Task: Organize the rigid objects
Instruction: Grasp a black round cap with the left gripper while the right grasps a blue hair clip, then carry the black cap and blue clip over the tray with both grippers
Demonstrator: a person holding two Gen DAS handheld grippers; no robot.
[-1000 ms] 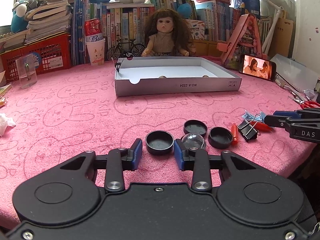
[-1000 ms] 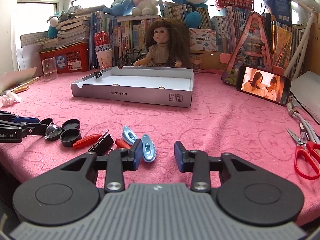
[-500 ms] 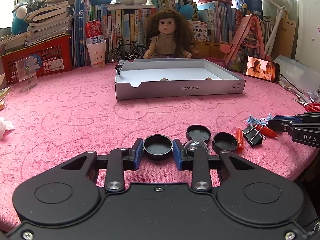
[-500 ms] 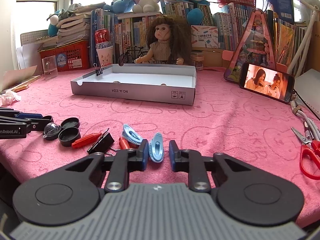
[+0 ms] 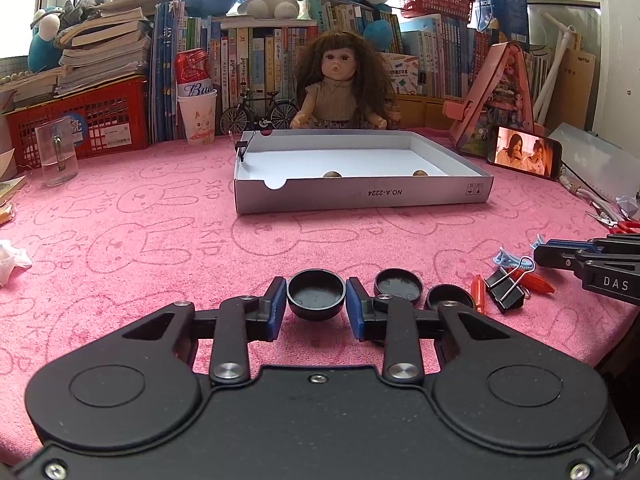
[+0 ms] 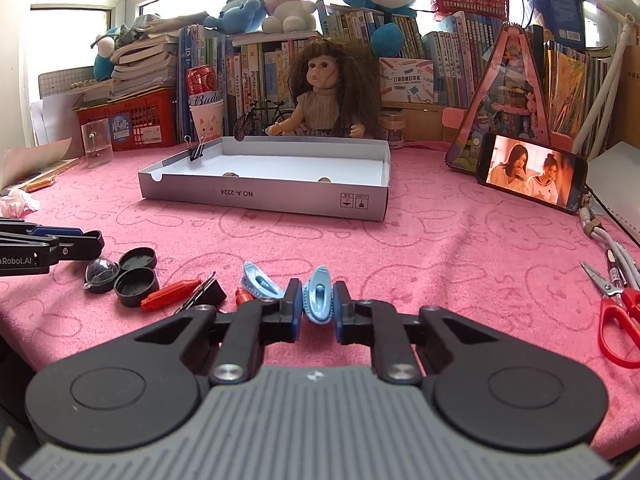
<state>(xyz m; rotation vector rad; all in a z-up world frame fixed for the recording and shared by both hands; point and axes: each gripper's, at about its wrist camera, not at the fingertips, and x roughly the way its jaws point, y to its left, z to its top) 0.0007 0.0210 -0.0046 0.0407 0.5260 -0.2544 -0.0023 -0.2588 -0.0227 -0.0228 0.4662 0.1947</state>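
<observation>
Low over the pink cloth [image 5: 120,248], the left gripper [image 5: 316,303] clamps a black cap [image 5: 316,294], apparently touching both pads; two more caps [image 5: 398,283] lie at its 2 o'clock. Likewise the right gripper [image 6: 317,309] pinches a blue clip [image 6: 319,295], the white box [image 6: 264,196] at 11 o'clock

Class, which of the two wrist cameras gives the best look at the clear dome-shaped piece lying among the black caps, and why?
The right wrist view. There the clear dome lies unobstructed beside the black caps, next to the left gripper. In the left wrist view that gripper's own right finger hides the dome, so nothing recognisable of it appears.
</observation>
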